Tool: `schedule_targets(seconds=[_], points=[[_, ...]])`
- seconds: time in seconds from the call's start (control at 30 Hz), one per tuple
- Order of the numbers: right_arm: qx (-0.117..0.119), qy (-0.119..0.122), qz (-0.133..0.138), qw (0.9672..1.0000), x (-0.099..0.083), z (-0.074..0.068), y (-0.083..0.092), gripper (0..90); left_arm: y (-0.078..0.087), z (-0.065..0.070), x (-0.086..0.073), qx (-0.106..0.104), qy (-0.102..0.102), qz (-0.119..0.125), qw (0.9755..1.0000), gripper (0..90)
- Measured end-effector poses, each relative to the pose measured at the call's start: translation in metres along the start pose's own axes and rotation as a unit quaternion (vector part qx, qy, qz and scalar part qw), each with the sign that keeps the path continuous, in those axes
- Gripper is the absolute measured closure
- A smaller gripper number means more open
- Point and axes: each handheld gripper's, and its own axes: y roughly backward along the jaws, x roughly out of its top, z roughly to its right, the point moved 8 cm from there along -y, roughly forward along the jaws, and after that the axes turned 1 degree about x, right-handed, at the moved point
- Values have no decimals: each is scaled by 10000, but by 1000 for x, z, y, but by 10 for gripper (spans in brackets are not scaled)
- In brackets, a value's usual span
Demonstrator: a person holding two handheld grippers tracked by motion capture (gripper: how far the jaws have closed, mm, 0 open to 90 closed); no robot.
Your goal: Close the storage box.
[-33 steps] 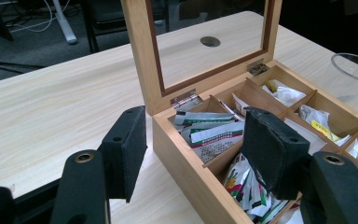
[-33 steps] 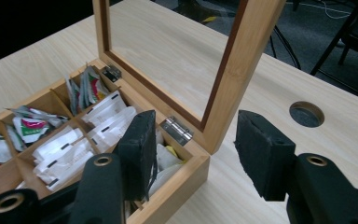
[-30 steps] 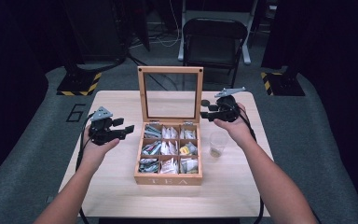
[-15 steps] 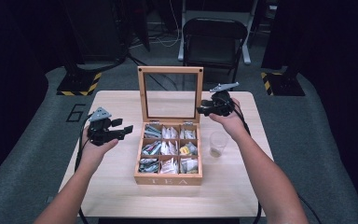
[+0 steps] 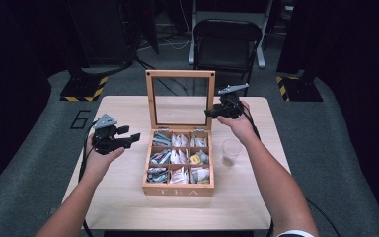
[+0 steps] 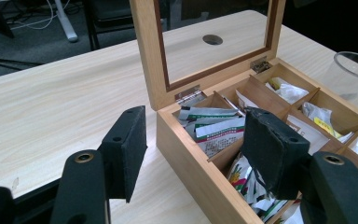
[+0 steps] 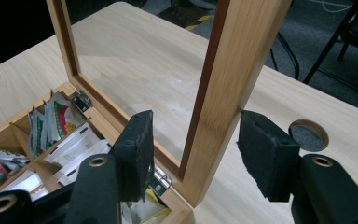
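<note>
A wooden tea box (image 5: 177, 190) stands mid-table with its glass-paned lid (image 5: 180, 74) upright and tea bags (image 5: 177, 158) in the compartments. My right gripper (image 5: 211, 112) is at the lid's right edge. In the right gripper view its jaws (image 7: 193, 149) straddle the lid's side rail (image 7: 223, 79). They have just been opening, and a gap shows at the left pad (image 7: 137, 149). My left gripper (image 5: 134, 138) hovers open just left of the box. In the left gripper view its jaws (image 6: 196, 149) stand over the box's near wall (image 6: 191, 163), holding nothing.
A clear glass (image 5: 231, 152) stands on the table right of the box, under my right forearm, and its rim (image 6: 356, 65) shows in the left gripper view. A round cable hole (image 7: 310, 135) lies in the tabletop behind the lid. A folding chair (image 5: 224, 44) stands beyond the table.
My right hand has moved a little left, in to the lid's right edge. The left hand has stayed where it was.
</note>
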Motion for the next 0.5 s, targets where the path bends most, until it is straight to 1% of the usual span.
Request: schedule_targets(seconds=[0.13,0.23,0.33,0.37,0.5], points=[[31,-54,22,10000,0,2,-2,449,0,0,-1,4,12,-20,10000,399],[49,-35,33,10000,-1,2,-6,447,1,-1,0,6,18,-18,10000,399],[64,-94,81,9999,0,2,-8,432,1,-1,-1,3,21,-20,10000,399],[61,-61,93,9999,1,2,-9,429,1,-1,-1,0,19,-22,10000,399],[-3,-68,63,10000,1,-1,-10,429,2,-2,-1,7,3,-29,10000,399]])
